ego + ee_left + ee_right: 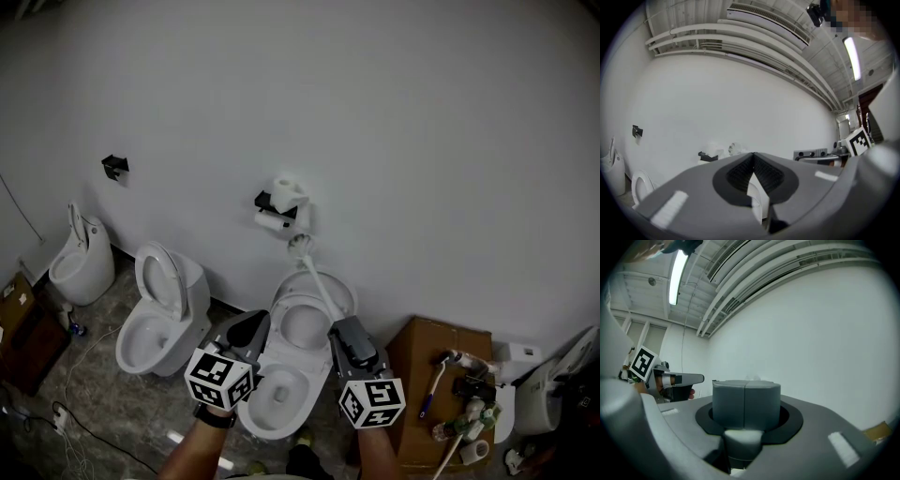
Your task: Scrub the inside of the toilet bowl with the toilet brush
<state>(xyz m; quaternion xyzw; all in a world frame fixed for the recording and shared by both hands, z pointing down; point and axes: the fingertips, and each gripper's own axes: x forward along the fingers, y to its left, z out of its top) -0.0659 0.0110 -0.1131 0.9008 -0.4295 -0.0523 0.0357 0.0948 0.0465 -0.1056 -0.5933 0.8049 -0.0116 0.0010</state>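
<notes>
Right now I am clamping the white long-handled toilet brush [317,281] in my right gripper [341,330], its bristle head sticking up beyond the jaws. My left gripper [256,322], jaws pressed together, is hovering beside it, with the white ceramic toilet bowl [260,415] below both.

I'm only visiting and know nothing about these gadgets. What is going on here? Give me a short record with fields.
place: white toilet, lid up, bowl open, below both grippers
toilet brush: raised in the air, bristle head up near the wall, not in the bowl
right gripper: jaws shut on the brush handle
left gripper: jaw tips together; a white sliver shows behind them, cannot tell what
nearby: paper roll on a wall holder; cardboard box to the right
scrubbing: not under way
</notes>
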